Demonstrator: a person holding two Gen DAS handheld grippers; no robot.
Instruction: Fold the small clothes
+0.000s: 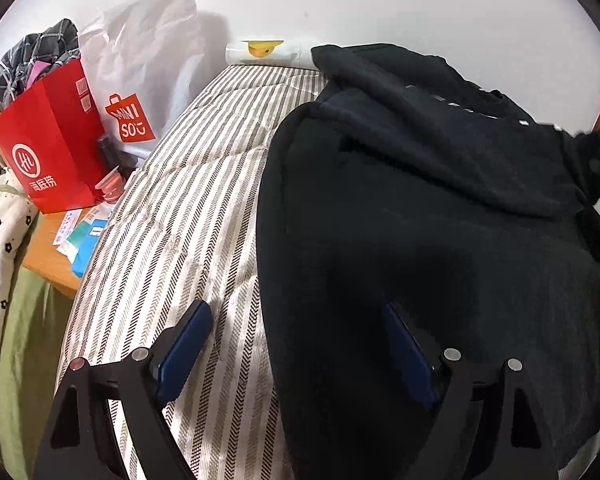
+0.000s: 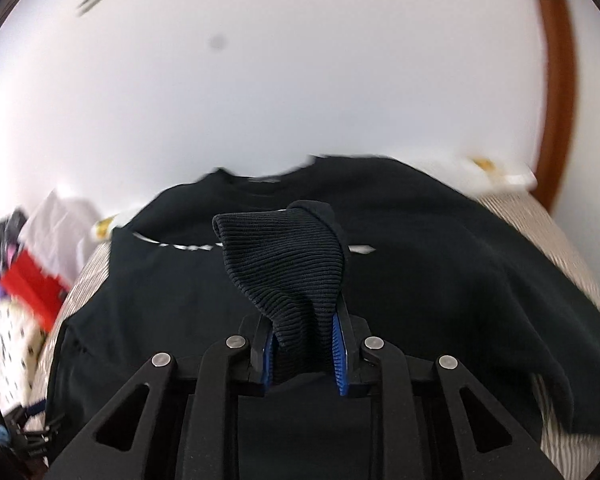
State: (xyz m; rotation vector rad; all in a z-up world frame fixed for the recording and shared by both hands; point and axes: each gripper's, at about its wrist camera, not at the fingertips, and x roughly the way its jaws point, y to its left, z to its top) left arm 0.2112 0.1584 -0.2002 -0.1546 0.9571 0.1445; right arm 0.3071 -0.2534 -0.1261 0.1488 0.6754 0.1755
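Ribbed cuff [image 2: 288,276] clamped in my right gripper [image 2: 304,344], centre frame; left gripper [image 1: 296,344] jaws apart over black sweatshirt [image 1: 440,240] edge on bed [image 1: 172,240]

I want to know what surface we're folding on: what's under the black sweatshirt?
The black sweatshirt lies on a striped mattress, which shows bare beside it. Whatever sits directly beneath the fabric is covered.

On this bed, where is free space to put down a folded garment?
The striped mattress is bare between the black sweatshirt and the wooden side table, up to the rolled duck-print cloth. The table is crowded with a red paper bag.
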